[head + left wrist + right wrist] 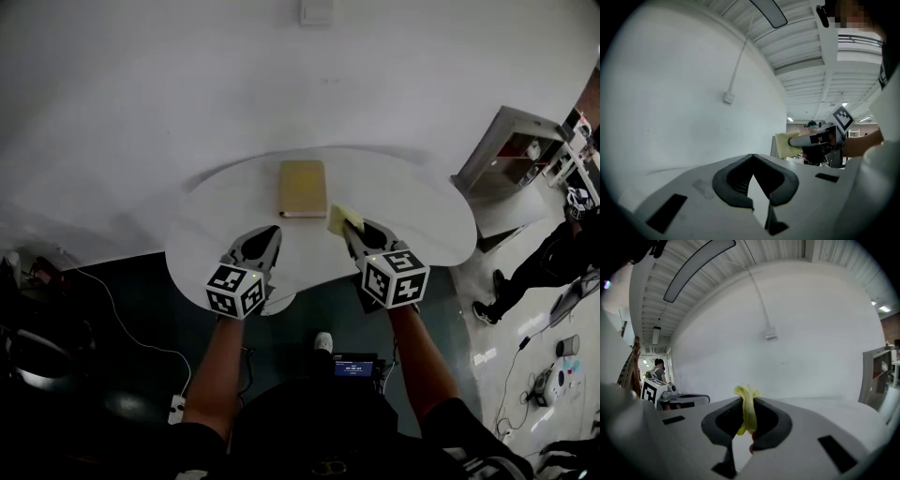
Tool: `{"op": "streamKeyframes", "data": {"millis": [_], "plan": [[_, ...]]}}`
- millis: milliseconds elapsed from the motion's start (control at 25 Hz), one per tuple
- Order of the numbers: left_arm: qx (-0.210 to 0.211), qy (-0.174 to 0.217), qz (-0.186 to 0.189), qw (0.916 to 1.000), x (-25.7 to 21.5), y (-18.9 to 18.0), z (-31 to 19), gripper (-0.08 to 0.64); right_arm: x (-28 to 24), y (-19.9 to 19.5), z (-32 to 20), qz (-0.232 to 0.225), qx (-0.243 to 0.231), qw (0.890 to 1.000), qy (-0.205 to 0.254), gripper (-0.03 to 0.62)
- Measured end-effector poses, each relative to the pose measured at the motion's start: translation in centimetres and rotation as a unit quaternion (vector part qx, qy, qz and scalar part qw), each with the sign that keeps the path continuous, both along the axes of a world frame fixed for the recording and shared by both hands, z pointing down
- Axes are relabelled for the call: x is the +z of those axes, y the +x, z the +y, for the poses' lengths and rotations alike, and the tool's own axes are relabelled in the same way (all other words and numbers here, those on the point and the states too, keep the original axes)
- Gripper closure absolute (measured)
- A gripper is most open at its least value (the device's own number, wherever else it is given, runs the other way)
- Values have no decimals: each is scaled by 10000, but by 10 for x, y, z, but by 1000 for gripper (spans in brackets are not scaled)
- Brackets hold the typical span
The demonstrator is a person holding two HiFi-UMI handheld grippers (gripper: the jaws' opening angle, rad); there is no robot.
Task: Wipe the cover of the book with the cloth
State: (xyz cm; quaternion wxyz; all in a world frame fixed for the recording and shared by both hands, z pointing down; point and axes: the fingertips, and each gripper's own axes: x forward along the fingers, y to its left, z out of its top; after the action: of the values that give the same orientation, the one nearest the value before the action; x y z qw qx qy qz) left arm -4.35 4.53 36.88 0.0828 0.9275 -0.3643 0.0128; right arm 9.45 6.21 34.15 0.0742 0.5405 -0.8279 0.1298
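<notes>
Two tongs are held over the near part of a white, rounded surface (431,225), both pointing toward the far wall; the left tongs (272,232) are pressed together with nothing between them; the right tongs (350,228) pinch a yellow cloth (338,218), and in the right gripper view a fold of it stands up between the dark pads. A closed book (303,187) with a tan cover lies flat toward the far side of the surface, about mid-width. The cloth's free part hangs just right of the book's near right corner; whether it touches the book I cannot tell. The left tongs sit near the book's near left corner, apart from it. Right of the surface stands an open grey cabinet (511,150); a person in dark clothes (534,272) stands on the floor nearby.
</notes>
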Motion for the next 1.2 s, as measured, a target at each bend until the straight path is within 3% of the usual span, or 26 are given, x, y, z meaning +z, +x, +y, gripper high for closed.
{"op": "streamKeyframes", "data": {"millis": [680, 1000, 1200], "plan": [[-379, -175, -278, 9987, 7, 33, -110, 558, 14, 45, -117, -117, -179, 9994, -261, 505], [-195, -303, -391, 9986, 21, 37, -135, 558, 29, 39, -142, -399, -124, 9973, -599, 505], [-55, -456, -220, 9987, 24, 32, -152, 558, 30, 32, -152, -280, -45, 9974, -669, 505]]}}
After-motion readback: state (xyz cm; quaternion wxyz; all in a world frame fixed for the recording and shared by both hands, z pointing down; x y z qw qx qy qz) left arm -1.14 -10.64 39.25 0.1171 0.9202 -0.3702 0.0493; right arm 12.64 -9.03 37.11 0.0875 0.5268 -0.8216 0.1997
